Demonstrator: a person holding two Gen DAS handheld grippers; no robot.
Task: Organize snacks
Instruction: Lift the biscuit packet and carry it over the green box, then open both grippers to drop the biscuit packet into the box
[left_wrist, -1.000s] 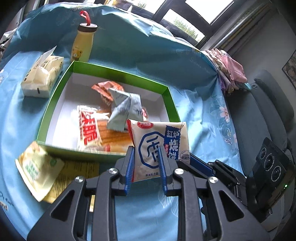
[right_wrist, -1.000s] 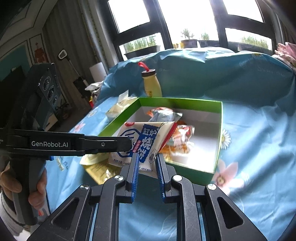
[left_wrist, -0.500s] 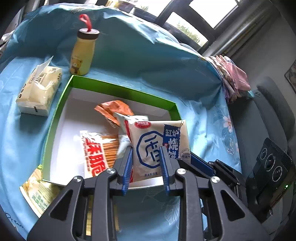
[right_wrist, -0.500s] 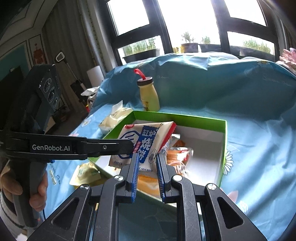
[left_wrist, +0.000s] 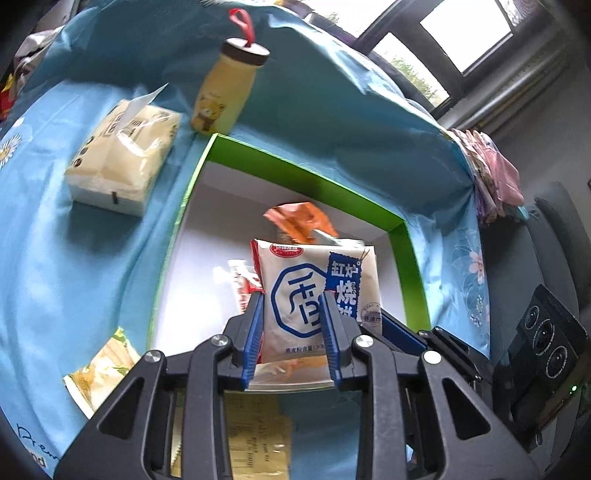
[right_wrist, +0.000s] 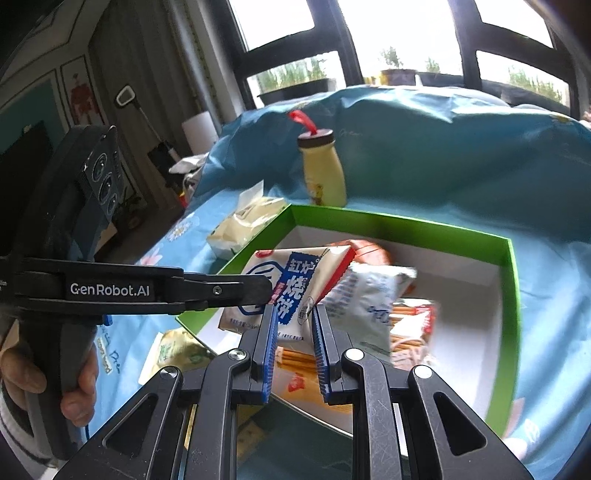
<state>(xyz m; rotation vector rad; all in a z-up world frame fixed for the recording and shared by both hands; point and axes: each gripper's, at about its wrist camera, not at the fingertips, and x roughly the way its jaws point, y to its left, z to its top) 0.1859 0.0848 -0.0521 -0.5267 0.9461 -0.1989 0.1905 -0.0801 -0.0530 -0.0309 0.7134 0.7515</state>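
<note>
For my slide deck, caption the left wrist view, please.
Both grippers, left and right, hold a white-and-blue snack packet over the green-rimmed box.

left wrist view: rides the left gripper (left_wrist: 291, 321), tilted down, close over the green box (left_wrist: 177, 225) | right wrist view: behind the right gripper (right_wrist: 293, 325), shallower, facing the windows (right_wrist: 369, 44) | shared: box, white-and-blue packet (right_wrist: 291, 288), yellow bottle (left_wrist: 221, 99), tissue pack (right_wrist: 243, 225) | box contents blurred, probably motion
</note>
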